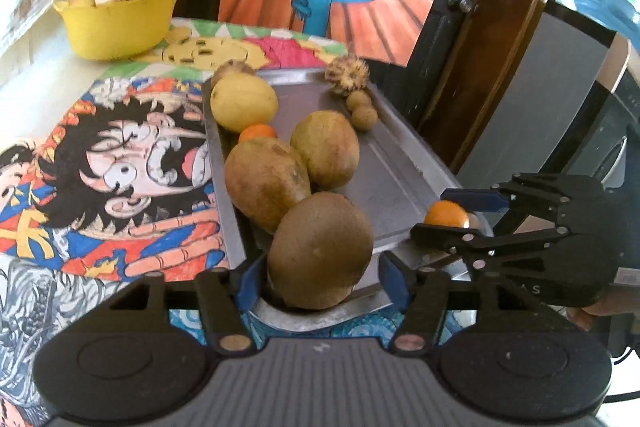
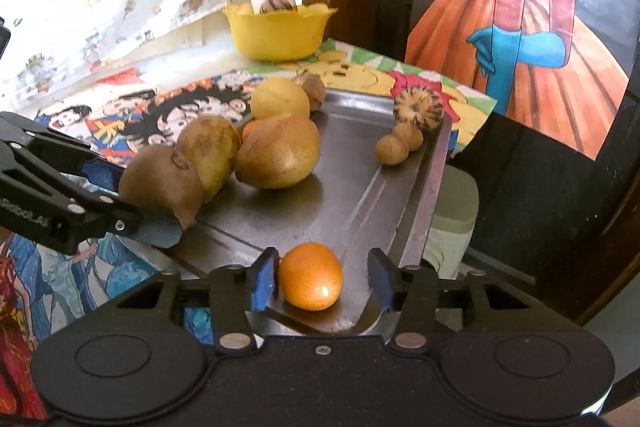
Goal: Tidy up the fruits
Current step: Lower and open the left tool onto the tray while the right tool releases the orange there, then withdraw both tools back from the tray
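A metal tray (image 1: 400,179) (image 2: 352,187) holds the fruits. My left gripper (image 1: 320,279) is open around a brown kiwi (image 1: 320,247) (image 2: 160,187) at the tray's near left corner; whether the pads touch it I cannot tell. My right gripper (image 2: 322,277) is open around a small orange (image 2: 310,277) (image 1: 446,215) at the near right corner, with gaps on both sides. Two more brown fruits (image 1: 266,179) (image 1: 326,147), a yellow lemon (image 1: 243,103), another small orange (image 1: 258,133), two small round brown fruits (image 1: 362,109) and a ribbed round fruit (image 1: 347,74) lie farther back.
A yellow bowl (image 1: 116,23) (image 2: 278,31) with a white cup and a walnut stands at the table's far left. A cartoon-printed cloth (image 1: 100,167) covers the table. The tray's right side overhangs the table edge, with dark furniture beyond.
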{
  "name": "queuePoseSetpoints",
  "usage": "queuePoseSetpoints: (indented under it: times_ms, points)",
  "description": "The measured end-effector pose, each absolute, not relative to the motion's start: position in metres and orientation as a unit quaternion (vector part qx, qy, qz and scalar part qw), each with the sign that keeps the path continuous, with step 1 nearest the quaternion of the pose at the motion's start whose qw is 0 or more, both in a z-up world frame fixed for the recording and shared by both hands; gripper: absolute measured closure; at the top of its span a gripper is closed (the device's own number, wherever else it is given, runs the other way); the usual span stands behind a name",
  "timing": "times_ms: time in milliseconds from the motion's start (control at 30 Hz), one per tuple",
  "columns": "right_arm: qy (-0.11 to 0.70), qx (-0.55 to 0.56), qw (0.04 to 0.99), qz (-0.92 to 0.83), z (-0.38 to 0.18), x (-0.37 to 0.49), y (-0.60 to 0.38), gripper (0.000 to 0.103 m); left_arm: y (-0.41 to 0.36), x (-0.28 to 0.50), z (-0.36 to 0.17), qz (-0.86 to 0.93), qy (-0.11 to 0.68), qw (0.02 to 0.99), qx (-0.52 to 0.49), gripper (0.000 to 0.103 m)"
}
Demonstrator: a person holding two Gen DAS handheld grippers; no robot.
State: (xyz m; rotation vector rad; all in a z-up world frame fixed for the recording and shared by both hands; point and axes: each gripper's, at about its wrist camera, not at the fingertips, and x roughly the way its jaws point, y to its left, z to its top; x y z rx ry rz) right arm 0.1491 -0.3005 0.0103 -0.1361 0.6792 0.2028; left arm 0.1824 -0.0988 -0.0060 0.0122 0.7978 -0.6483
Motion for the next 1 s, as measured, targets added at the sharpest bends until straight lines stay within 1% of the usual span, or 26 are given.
queuePoseSetpoints:
  times_ms: [33, 67, 167, 233, 300, 367, 433, 500, 567, 667, 867, 933, 1000]
  points:
    - [0.327, -0.065, 0.937, 0.099, 0.010, 0.148, -0.301, 0.046, -0.098, 0.180, -0.004, -0.306, 0.372, 0.876, 0.008, 0.023]
    - [0.322, -0.063, 0.940, 0.097, 0.010, 0.146, -0.302, 0.045, -0.096, 0.176, -0.003, -0.300, 0.359, 0.884, 0.011, 0.020]
    - [0.305, -0.056, 0.946, 0.093, 0.012, 0.141, -0.303, 0.042, -0.091, 0.169, 0.001, -0.298, 0.338, 0.893, 0.002, 0.020]
    - [0.291, -0.049, 0.951, 0.090, 0.014, 0.136, -0.304, 0.036, -0.086, 0.166, 0.003, -0.294, 0.327, 0.898, -0.003, 0.020]
    - [0.275, -0.046, 0.957, 0.085, 0.015, 0.131, -0.305, 0.033, -0.082, 0.161, 0.004, -0.289, 0.314, 0.904, -0.007, 0.016]
    - [0.261, -0.041, 0.961, 0.080, 0.018, 0.127, -0.306, 0.031, -0.077, 0.157, 0.005, -0.282, 0.304, 0.910, -0.017, 0.010]
    - [0.249, -0.032, 0.965, 0.078, 0.020, 0.123, -0.307, 0.026, -0.073, 0.155, 0.006, -0.272, 0.299, 0.914, -0.028, 0.008]
    - [0.234, -0.029, 0.969, 0.078, 0.025, 0.117, -0.308, 0.024, -0.070, 0.152, 0.008, -0.258, 0.292, 0.920, -0.032, 0.007]
    - [0.221, -0.028, 0.972, 0.078, 0.030, 0.111, -0.309, 0.021, -0.065, 0.145, 0.014, -0.241, 0.278, 0.929, -0.037, 0.003]
    - [0.201, -0.024, 0.976, 0.080, 0.037, 0.099, -0.309, 0.017, -0.059, 0.132, 0.025, -0.216, 0.260, 0.940, -0.041, 0.001]
    - [0.168, -0.016, 0.982, 0.083, 0.055, 0.065, -0.307, 0.012, -0.052, 0.099, 0.044, -0.167, 0.243, 0.954, -0.052, 0.001]
    - [0.158, -0.013, 0.984, 0.085, 0.062, 0.052, -0.306, 0.008, -0.052, 0.086, 0.049, -0.155, 0.240, 0.957, -0.054, 0.001]
    - [0.153, -0.010, 0.984, 0.088, 0.066, 0.040, -0.305, 0.005, -0.052, 0.071, 0.052, -0.147, 0.234, 0.960, -0.054, 0.001]
